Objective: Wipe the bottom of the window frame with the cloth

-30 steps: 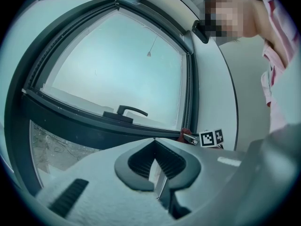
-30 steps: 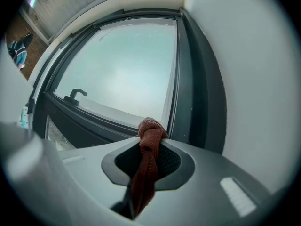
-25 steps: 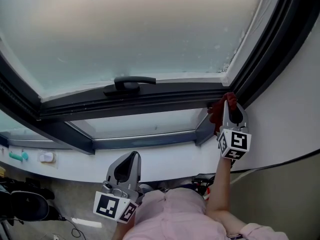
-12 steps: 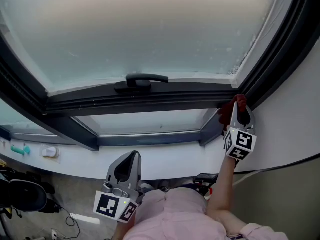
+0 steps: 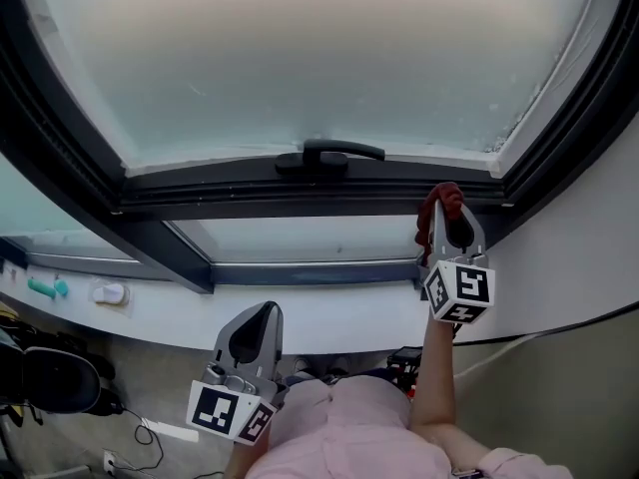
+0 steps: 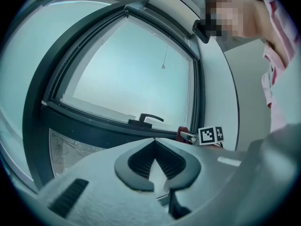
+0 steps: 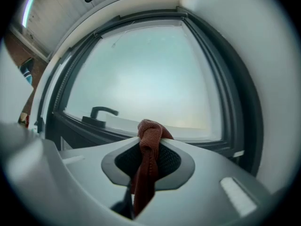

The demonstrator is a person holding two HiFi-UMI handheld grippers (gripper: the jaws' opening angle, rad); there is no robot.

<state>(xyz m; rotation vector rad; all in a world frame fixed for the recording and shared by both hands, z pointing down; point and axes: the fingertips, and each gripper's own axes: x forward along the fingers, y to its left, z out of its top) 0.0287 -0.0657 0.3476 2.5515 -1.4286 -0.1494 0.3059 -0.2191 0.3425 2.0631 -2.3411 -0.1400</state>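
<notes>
A dark red cloth [image 5: 440,201] [image 7: 149,136] bunches out of my right gripper [image 5: 446,214] [image 7: 149,138], which is shut on it. It is held up against the bottom rail of the dark window frame [image 5: 260,196] [image 7: 155,138], near the right corner and right of the black window handle [image 5: 329,155] [image 7: 101,112]. My left gripper [image 5: 258,319] [image 6: 154,147] hangs low, in front of the white sill, shut with nothing in it. From the left gripper view the red cloth [image 6: 183,131] and the right gripper's marker cube [image 6: 210,135] show beside the frame's right upright.
A frosted pane [image 5: 319,58] fills the frame above the rail. A lower glass panel [image 5: 300,238] lies under it. The white sill [image 5: 300,312] carries a teal object [image 5: 46,287] and a small white one [image 5: 108,293] at far left. A white wall [image 5: 589,238] bounds the right.
The right gripper with the cloth has moved left along the bottom rail, away from the right corner. The head view has panned right. The left gripper has stayed put.
</notes>
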